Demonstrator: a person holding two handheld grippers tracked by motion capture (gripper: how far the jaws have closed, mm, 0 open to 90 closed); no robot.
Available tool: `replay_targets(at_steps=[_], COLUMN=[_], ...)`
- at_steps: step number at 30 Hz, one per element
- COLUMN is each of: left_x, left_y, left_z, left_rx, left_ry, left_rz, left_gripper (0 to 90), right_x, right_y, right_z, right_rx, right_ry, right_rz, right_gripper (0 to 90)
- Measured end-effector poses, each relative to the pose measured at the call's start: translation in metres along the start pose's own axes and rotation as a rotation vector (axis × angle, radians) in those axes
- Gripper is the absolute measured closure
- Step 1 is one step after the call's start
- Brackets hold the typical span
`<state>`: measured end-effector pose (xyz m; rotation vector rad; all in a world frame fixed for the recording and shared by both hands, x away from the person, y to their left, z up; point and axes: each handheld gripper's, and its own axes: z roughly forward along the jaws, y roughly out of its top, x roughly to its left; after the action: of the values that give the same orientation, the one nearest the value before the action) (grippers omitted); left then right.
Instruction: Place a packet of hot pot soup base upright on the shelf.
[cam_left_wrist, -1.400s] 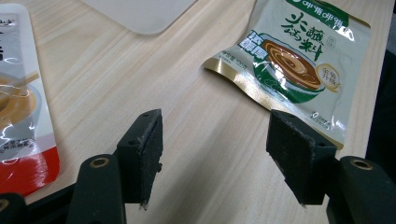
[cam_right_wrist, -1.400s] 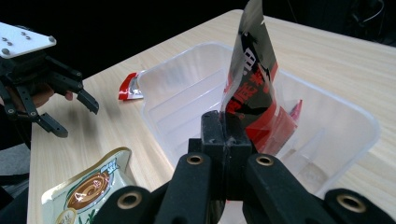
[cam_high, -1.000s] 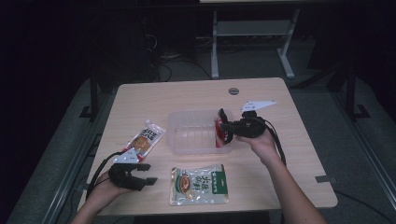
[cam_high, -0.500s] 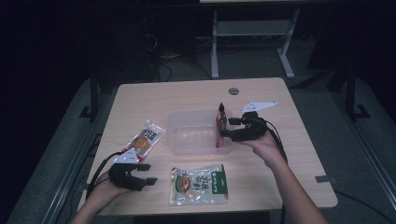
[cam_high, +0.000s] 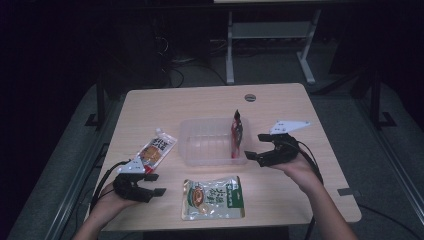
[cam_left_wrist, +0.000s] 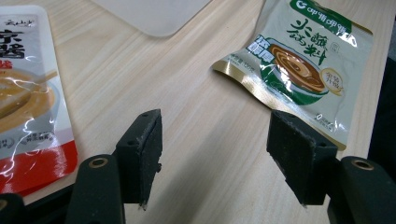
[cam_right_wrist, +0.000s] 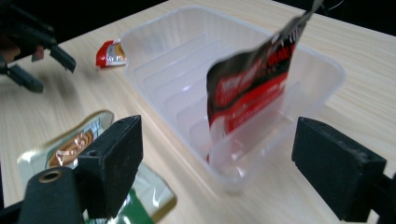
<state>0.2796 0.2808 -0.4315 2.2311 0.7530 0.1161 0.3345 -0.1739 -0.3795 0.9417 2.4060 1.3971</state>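
Note:
A clear plastic tray lies at the table's middle. A red and black packet stands on edge inside it, leaning at the right end. My right gripper hovers just right of the tray; its jaws have just been opening and stand open, apart from the packet, with nothing between them. My left gripper rests open over bare wood at the front left. A green sauce packet lies flat to its right, and an orange and white packet lies behind it.
The wooden table has a round cable hole near its back edge. Dark floor and a metal stand lie beyond. In the right gripper view the left gripper shows far off at the upper left.
The right gripper let go of the red packet and drew back to the right, away from the tray. The packet now stands in the tray. The left gripper has not moved.

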Motion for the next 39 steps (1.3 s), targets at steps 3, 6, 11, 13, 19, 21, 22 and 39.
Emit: replay_targets(at_steps=[3,6,11,13,19,21,22,39], left_x=[0.001,0.000,0.000,0.000,0.011,0.018,0.021,0.061], left_y=[-0.001,-0.002,-0.003,-0.002,0.003,0.006,0.007,0.032], left_z=[-0.001,-0.003,-0.010,-0.013,-0.025,-0.028,-0.029,-0.026], left_rx=[-0.005,-0.009,-0.002,-0.004,-0.040,-0.045,-0.053,-0.089], left_ry=[0.004,0.015,0.056,0.077,0.134,0.158,0.168,0.277], left_rz=[-0.006,-0.026,-0.034,-0.035,-0.075,-0.084,-0.096,-0.161], left_gripper=[35.6,35.7,35.7,35.7,35.9,35.9,35.9,36.5], right_x=[0.002,0.002,0.001,0.001,0.004,0.004,0.003,-0.001], right_y=[-0.012,-0.024,-0.045,-0.054,-0.077,-0.080,-0.080,-0.083], right_z=[-0.010,-0.019,-0.028,-0.028,-0.029,-0.027,-0.026,-0.024], right_rx=[-0.003,-0.006,0.000,0.020,0.059,0.071,0.077,0.081], right_ry=[-0.007,-0.016,-0.029,-0.046,-0.048,-0.045,-0.048,-0.063], right_rz=[-0.008,-0.005,0.014,0.012,0.021,0.024,0.020,0.038], right_gripper=[15.3,14.8,14.6,14.6,14.6,14.5,14.3,14.1])
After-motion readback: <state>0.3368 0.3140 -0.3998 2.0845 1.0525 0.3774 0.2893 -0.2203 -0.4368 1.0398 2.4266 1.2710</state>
